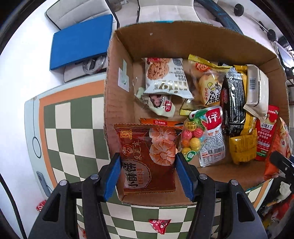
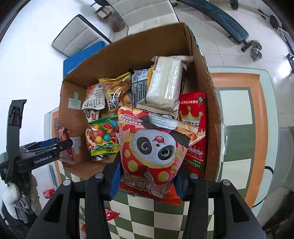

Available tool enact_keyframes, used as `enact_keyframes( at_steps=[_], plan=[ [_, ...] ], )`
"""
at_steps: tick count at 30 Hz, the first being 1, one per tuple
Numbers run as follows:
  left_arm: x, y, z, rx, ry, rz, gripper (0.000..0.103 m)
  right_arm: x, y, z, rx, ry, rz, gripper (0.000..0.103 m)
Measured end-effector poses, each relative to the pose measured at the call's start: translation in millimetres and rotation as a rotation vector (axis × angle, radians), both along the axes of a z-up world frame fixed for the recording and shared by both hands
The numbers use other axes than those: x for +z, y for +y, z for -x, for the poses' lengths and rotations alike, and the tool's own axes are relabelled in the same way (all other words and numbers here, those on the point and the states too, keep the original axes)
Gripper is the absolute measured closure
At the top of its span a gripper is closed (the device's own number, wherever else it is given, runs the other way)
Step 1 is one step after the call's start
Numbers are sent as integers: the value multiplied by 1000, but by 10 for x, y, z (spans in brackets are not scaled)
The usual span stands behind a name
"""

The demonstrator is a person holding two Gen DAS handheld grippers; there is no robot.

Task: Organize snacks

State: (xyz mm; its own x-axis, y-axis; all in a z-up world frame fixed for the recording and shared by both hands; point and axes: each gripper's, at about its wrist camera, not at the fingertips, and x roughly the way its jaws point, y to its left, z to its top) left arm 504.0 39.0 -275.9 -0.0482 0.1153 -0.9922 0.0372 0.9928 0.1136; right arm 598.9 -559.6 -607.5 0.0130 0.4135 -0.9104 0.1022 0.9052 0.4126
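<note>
An open cardboard box [image 1: 117,60] on a checkered mat holds several snack packets. My left gripper [image 1: 148,163] is shut on a brown pastry packet [image 1: 147,156] and holds it upright over the box's near left corner. My right gripper [image 2: 147,176] is shut on a red panda snack bag [image 2: 152,147] over the box's near right edge [image 2: 213,110]. The left gripper also shows in the right wrist view [image 2: 60,145] at the box's left wall, with the brown packet [image 2: 63,136] in it. Candy balls [image 1: 191,139], a white cookie bag [image 1: 163,75] and a red spicy packet [image 1: 264,136] lie inside.
The green and cream checkered mat [image 1: 73,128] has an orange border. Small red wrapped candies lie on the mat [image 1: 159,225] and on the floor [image 1: 41,205]. A blue pad [image 1: 80,42] and a white chair [image 1: 77,12] stand behind the box. Dumbbells [image 2: 255,49] lie at the far right.
</note>
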Motion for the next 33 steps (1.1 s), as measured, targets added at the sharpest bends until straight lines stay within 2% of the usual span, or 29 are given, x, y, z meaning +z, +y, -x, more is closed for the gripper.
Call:
enact_keyframes(
  at_steps=[3, 4, 5, 6, 7, 8, 10, 12, 18, 21, 28, 33],
  plan=[
    [-60, 12, -9, 17, 31, 40, 45, -70, -4, -10, -2, 26, 7, 49],
    [-68, 17, -10, 23, 33, 47, 44, -85, -1, -16, 3, 30, 16, 42],
    [-69, 23, -11, 25, 27, 45, 39, -86, -1, -15, 3, 31, 24, 37],
    [-63, 23, -11, 22, 22, 42, 33, -82, -6, -20, 2, 29, 38, 27],
    [-64, 25, -13, 22, 19, 44, 19, -79, -12, -21, 0, 28, 45, 22],
    [-51, 32, -10, 26, 14, 50, 14, -72, -19, -25, -2, 25, 49, 22],
    [-39, 41, -6, 33, 15, 69, 14, -58, -33, -32, -3, 28, 52, 19],
    [-16, 49, 5, 43, 11, 87, 14, -42, -32, -34, 4, 31, 66, 12],
    [116, -9, 127, 42, -23, 118, 14, 26, 23, 28, 34, 11, 124, 10],
    [239, -47, 258, 46, -72, 108, 14, 107, 73, 107, 52, -22, 185, 9],
    [627, -106, 670, 61, -250, 98, 14, 408, 138, 381, 36, -124, 220, 9],
    [873, -165, 937, 53, -324, 108, 14, 689, 130, 615, 14, -205, 235, 9]
  ],
)
